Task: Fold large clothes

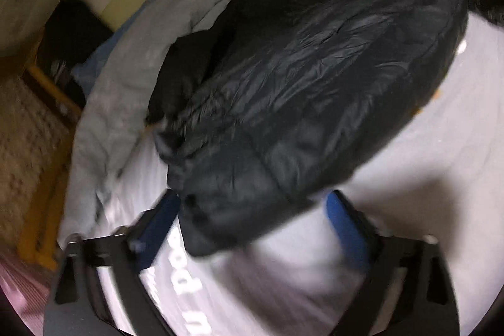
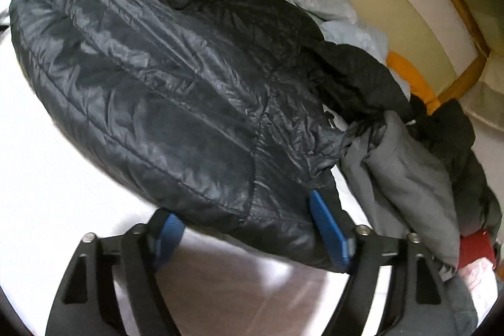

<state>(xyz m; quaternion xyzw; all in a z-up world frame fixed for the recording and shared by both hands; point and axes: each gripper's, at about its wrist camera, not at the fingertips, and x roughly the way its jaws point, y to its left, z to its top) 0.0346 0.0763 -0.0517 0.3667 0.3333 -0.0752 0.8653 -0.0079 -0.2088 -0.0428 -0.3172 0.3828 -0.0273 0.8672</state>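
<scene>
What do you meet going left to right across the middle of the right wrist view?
White bed sheet → black quilted puffer jacket → grey folded garment → dark red item at the right edge. The right gripper sits open below, its jaws astride the jacket's near hem.

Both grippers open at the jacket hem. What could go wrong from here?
1. The black puffer jacket looks slick and puffy; the right gripper may pinch only the outer layer or slip off.
2. The grey garment touches the jacket's side and might get dragged into the fold.
3. The left gripper view is blurred, so its aim at the hem is uncertain.
</scene>
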